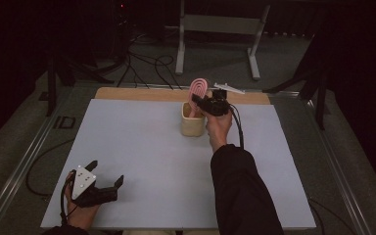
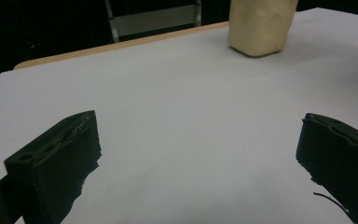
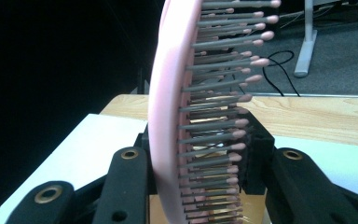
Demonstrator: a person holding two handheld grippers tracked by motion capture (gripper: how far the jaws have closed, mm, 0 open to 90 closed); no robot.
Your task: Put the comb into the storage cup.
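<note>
The right tongs [image 1: 201, 102] are closed on a pink plastic hairbrush with grey bristles that have pink tips [image 1: 198, 89]. In the right gripper view, one black jaw presses on the smooth pink back of the brush [image 3: 168, 93] and the other jaw presses on the bristle side. The brush stands almost straight up, leaning a little.

In the high view, the brush sticks up out of a cream, square-sided cup [image 1: 193, 126]. The lower end of the brush is down inside the cup. The cup stands on the far part of the pale grey worktop [image 1: 142, 161], near a strip of light brown wood [image 1: 142, 94] at the far edge. The person's right hand [image 1: 219, 128] is just beside the cup, and a black sleeve [image 1: 240, 191] covers the arm. A black cable [image 1: 238, 127] hangs from the right tongs.

The left tongs [image 1: 106, 176] are open, with nothing between the jaws. They are at the near left corner of the worktop, well apart from the cup. The left hand [image 1: 81, 208] holds them, and a grey three-cornered plate [image 1: 83, 177] sits on top. In the left gripper view, the two black jaws stand wide over the bare worktop [image 2: 191, 130], and the cream cup [image 2: 260, 25] is far off at the top.

Behind the worktop, there is a grey floor [image 1: 215, 63] with black wires [image 1: 147, 66] and a grey metal stand [image 1: 220, 29].
</note>
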